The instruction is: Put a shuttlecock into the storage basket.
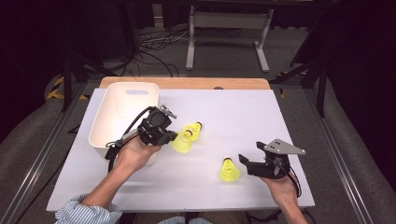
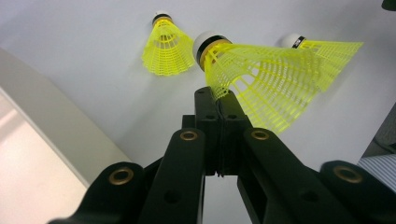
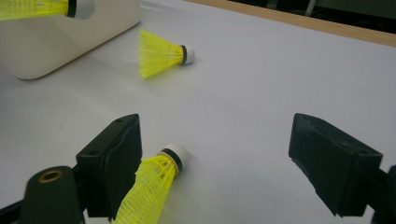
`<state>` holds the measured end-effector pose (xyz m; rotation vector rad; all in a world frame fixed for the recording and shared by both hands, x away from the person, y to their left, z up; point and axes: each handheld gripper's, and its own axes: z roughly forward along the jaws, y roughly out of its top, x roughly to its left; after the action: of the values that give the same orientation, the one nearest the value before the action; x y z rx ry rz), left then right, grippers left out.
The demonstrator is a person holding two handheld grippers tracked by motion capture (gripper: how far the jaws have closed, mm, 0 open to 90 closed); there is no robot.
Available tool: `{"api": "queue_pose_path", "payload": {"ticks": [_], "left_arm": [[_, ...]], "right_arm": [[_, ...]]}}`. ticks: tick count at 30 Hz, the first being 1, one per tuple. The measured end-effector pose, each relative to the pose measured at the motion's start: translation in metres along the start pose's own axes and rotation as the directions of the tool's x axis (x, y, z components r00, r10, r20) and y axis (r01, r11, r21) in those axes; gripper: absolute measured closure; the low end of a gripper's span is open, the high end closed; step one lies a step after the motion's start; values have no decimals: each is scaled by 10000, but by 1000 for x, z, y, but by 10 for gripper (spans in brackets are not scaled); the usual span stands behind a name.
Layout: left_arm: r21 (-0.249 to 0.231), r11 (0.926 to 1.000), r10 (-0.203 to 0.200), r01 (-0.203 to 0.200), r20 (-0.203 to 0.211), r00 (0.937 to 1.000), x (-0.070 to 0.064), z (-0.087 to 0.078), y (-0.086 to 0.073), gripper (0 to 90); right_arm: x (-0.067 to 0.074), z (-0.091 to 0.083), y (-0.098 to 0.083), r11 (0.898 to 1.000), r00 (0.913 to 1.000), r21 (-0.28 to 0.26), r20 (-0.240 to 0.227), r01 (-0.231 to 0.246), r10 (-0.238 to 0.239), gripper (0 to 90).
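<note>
High view showed the work as gathering yellow shuttlecocks into the white plastic bin (image 1: 122, 112) at the table's left. The left gripper (image 1: 173, 138) had its jaws pressed together on the skirt rim of one yellow shuttlecock (image 1: 182, 142), holding it just right of the bin, above the white tabletop (image 1: 243, 112). A second shuttlecock (image 1: 193, 130) lay on the table close behind it, and a third shuttlecock (image 1: 229, 170) lay nearer the person.

In the right gripper view, the right gripper (image 3: 215, 154) had its jaws wide apart, with that third shuttlecock (image 3: 154, 184) lying against the left-hand jaw, cork pointing away; nothing was clamped.

To do the step well, the left hand would have needed to carry its catch clearly over the bin's rim before letting go, since a thin pinch on a springy net skirt could slip or twist. The right hand would probably have done best to centre the shuttlecock between its jaws, then close gently across the skirt near the cork, where it is stiffer, rather than nudging it sideways across the smooth surface.
</note>
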<state>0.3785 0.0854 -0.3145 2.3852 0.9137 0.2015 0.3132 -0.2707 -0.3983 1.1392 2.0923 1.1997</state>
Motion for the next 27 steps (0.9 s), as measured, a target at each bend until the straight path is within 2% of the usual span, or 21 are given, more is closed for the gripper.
{"api": "queue_pose_path", "payload": {"ticks": [14, 27], "left_arm": [[-273, 9992, -290, 295, 193, 9994, 8, -9, 0, 897], [-497, 9979, -415, 423, 179, 9990, 12, -16, 2, 897]], "right_arm": [[-9, -11, -29, 9980, 9977, -513, 550, -367, 396, 152], [-14, -15, -46, 9964, 9958, -660, 708, -534, 580, 140]]}}
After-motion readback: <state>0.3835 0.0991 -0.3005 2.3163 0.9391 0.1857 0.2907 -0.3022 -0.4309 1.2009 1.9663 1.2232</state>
